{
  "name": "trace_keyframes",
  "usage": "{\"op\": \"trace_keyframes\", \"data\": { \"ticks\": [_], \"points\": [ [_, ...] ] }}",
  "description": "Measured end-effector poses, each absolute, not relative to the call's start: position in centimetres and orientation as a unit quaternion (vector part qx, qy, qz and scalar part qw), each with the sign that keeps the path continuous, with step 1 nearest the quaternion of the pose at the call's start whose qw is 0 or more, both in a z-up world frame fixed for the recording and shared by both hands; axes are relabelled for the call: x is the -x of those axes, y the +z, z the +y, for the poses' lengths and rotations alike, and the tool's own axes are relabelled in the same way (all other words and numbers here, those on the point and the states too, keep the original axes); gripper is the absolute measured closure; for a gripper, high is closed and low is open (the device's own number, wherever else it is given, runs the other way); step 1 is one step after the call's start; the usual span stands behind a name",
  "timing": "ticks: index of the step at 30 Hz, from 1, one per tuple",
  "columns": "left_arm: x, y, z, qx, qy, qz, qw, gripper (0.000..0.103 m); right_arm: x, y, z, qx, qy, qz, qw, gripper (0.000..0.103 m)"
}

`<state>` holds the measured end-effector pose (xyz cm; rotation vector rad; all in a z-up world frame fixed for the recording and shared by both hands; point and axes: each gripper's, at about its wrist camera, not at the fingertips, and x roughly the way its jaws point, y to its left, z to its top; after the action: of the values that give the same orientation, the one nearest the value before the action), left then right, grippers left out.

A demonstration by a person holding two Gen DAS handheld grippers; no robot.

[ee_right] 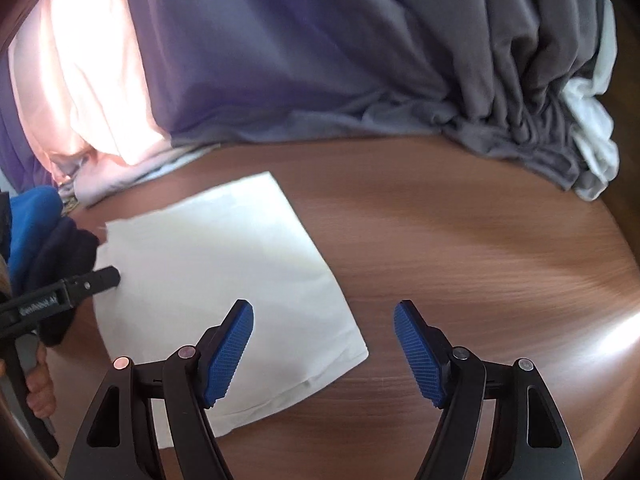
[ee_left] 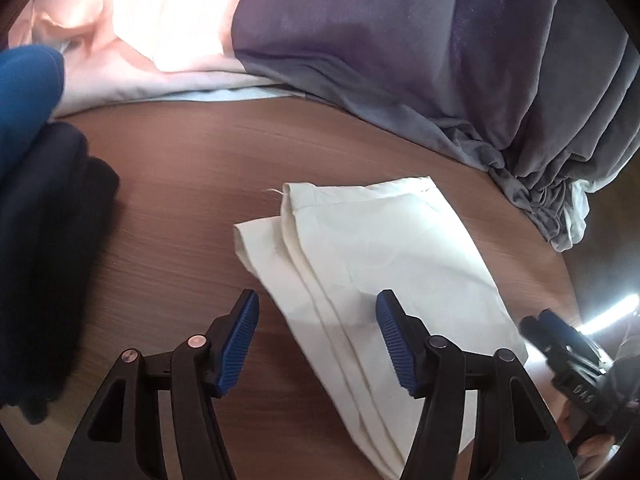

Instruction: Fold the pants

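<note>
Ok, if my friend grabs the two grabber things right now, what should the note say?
Left gripper: fingers open, holding nothing, over the white pants.
Right gripper: fingers open, holding nothing, at the pants' right edge.
White pants: lying folded flat on the wooden table, let go.
Grey and pink clothes are heaped behind; dark and blue ones at the left.
Done: this fold looks finished.
Left: perhaps tidy or stack it.

Folded pants (ee_left: pixel 372 264) lie mid-table (ee_left: pixel 180 168) (stacked clothes (ee_left: pixel 44 208) left, heaped fabric (ee_left: pixel 460 80) behind).
</note>
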<state>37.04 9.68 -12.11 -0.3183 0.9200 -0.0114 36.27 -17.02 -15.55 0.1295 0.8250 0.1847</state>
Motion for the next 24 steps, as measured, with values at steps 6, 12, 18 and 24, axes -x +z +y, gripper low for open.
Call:
{"op": "trace_keyframes", "data": {
  "ticks": [6,12,18,24],
  "points": [
    [-37.8,-13.7,9.9,0.164,-0.004,0.453,0.876,0.041,-37.3,-17.8,-17.0,-0.062,0.105,0.413,0.903,0.029],
    [-38.7,-14.5,9.7,0.16,-0.007,0.452,0.878,0.039,-38.0,-18.8,-17.0,-0.06,0.109,0.417,0.9,0.029],
    [-39.1,-14.9,9.9,0.167,-0.023,0.446,0.879,0.038,-37.9,-19.4,-16.9,-0.065,0.105,0.423,0.898,0.029],
    [-39.8,-15.0,9.6,0.169,-0.04,0.439,0.882,0.04,-38.0,-20.0,-16.9,-0.077,0.109,0.432,0.892,0.03]
  ]
}}
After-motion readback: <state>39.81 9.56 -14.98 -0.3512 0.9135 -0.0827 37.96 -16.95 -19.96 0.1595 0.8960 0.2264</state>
